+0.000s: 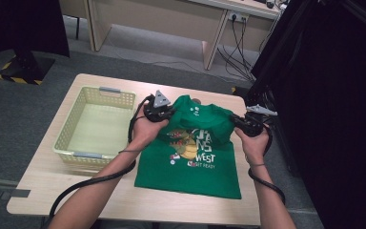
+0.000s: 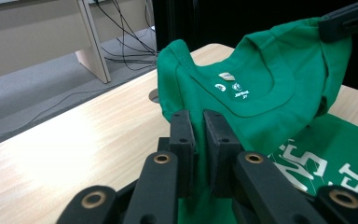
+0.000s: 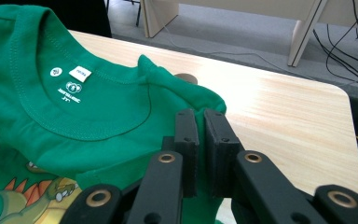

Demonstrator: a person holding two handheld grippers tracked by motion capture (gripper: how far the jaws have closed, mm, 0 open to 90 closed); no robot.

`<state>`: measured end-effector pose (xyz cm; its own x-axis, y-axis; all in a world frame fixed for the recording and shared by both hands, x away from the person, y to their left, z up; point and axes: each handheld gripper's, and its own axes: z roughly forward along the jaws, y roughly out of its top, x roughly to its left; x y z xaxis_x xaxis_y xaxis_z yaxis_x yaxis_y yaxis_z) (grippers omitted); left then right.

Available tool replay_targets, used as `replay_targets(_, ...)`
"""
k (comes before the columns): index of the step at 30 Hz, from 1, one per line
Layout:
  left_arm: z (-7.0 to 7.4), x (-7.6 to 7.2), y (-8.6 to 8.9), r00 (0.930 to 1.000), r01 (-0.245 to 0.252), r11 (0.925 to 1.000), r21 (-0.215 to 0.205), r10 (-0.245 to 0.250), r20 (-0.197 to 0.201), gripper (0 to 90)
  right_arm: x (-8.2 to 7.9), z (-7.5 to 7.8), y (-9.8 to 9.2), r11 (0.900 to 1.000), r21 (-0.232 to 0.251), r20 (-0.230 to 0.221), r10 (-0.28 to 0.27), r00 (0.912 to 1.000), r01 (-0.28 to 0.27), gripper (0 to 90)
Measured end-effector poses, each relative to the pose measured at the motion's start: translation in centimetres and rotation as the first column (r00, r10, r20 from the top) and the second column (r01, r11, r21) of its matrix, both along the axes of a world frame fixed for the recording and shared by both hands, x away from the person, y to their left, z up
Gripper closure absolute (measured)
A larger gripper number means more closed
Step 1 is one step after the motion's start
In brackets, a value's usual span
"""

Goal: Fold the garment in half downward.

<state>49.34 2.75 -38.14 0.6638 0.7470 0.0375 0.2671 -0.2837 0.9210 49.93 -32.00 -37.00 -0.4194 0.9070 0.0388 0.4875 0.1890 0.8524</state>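
Folding step: top of the green T-shirt (image 1: 190, 152) goes down over its printed front.
Left claw (image 1: 167, 114): clenched on one shoulder.
Right claw (image 1: 234, 120): clenched on the other.
Shirt: lower half flat on bench (image 1: 124, 198), beside basket (image 1: 95, 126).
Advice: keep both shoulders level, lower together.

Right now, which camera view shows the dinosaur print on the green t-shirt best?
The high view: the dinosaur print lies flat and nearly whole on the green t-shirt. The right gripper view catches a corner of it; the left gripper view shows some white lettering beside it.
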Motion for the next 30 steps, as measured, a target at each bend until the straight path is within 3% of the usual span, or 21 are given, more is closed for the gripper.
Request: replay_targets(30,-2.1,-5.1,0.0,0.999,0.036,0.9974,0.061,-0.035,-0.029,82.3,-4.0,-1.6,-0.7,0.999,-0.003,-0.023,0.044,0.9988,-0.044,83.8)
